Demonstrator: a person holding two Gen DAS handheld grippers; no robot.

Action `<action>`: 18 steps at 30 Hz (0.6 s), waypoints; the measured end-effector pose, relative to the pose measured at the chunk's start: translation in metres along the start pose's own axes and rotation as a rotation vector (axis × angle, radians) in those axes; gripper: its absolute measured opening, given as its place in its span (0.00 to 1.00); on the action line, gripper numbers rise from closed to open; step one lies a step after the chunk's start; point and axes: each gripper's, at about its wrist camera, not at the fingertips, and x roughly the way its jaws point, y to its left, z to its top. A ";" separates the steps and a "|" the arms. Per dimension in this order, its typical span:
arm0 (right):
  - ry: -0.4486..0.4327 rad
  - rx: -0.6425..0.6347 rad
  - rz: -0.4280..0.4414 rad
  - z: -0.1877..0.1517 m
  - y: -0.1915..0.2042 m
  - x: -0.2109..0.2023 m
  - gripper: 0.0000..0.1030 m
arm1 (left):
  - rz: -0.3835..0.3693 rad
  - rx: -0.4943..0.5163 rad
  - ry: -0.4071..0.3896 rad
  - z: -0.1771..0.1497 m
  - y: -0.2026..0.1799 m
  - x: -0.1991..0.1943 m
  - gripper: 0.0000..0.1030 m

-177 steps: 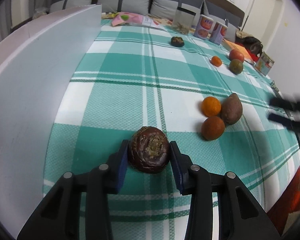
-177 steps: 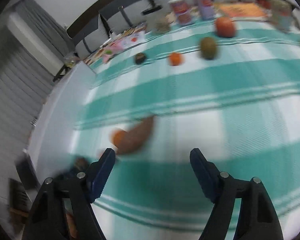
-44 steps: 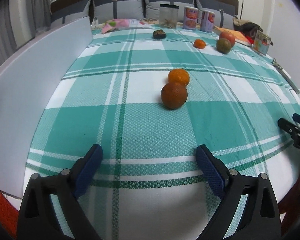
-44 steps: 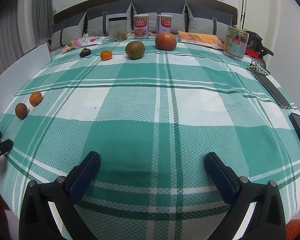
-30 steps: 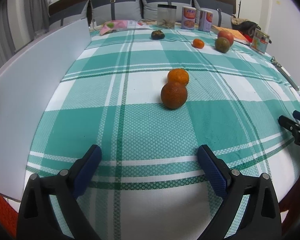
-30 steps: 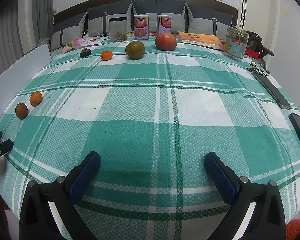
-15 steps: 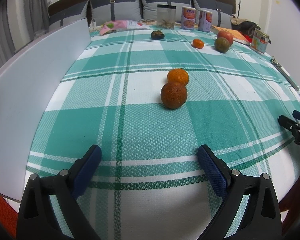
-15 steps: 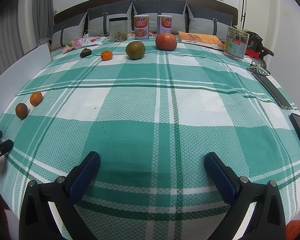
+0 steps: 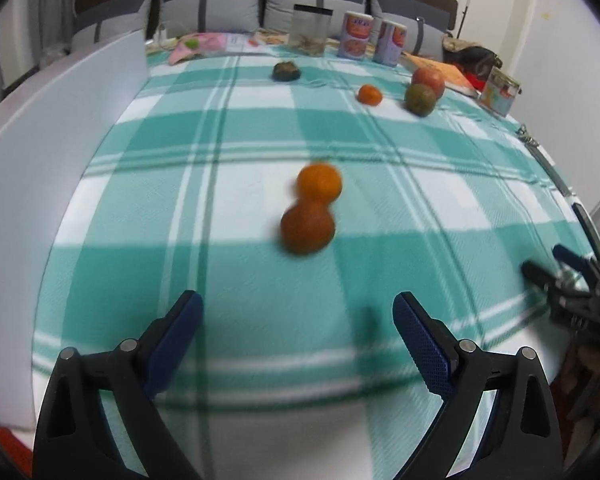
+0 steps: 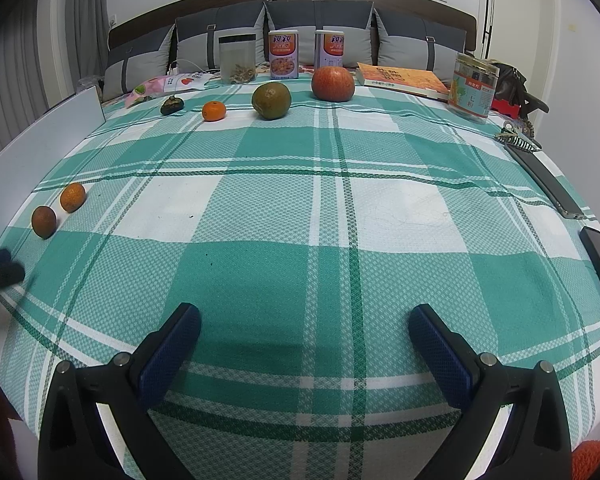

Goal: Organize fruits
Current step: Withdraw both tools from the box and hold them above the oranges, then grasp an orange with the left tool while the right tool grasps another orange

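Observation:
Two oranges lie touching on the green plaid cloth: a darker one (image 9: pixel 308 229) nearer and a brighter one (image 9: pixel 319 183) behind it; both show at far left in the right wrist view, the darker (image 10: pixel 43 221) and the brighter (image 10: pixel 73 197). My left gripper (image 9: pixel 298 320) is open and empty, just short of them. At the back stand in a row a dark fruit (image 10: pixel 171 105), a small orange (image 10: pixel 214 111), a green fruit (image 10: pixel 271 100) and a red fruit (image 10: pixel 333 83). My right gripper (image 10: pixel 304 332) is open and empty over the cloth's front middle.
A white board (image 9: pixel 32 152) stands along the left edge. Jars and cans (image 10: pixel 283 55), a book (image 10: pixel 402 76), a labelled jar (image 10: pixel 473 88) and a snack bag (image 10: pixel 168 84) line the back. A clip and a dark strip (image 10: pixel 548 184) lie at right.
My left gripper has moved forward toward the two oranges, with motion blur in its view. My right gripper has not moved. Earlier, the left gripper let go of a dark fruit.

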 end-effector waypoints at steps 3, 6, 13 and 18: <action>0.000 -0.001 0.001 0.000 0.000 0.000 1.00 | -0.009 0.007 0.017 0.012 -0.006 0.011 0.92; 0.000 -0.001 0.001 0.000 0.000 0.000 1.00 | -0.003 0.002 0.037 0.014 -0.007 0.021 0.92; 0.000 -0.001 0.001 0.000 0.000 0.000 1.00 | 0.007 -0.019 0.033 0.015 -0.001 0.024 0.92; 0.000 -0.001 0.001 0.000 0.000 0.000 1.00 | 0.011 -0.017 0.027 0.016 0.000 0.022 0.81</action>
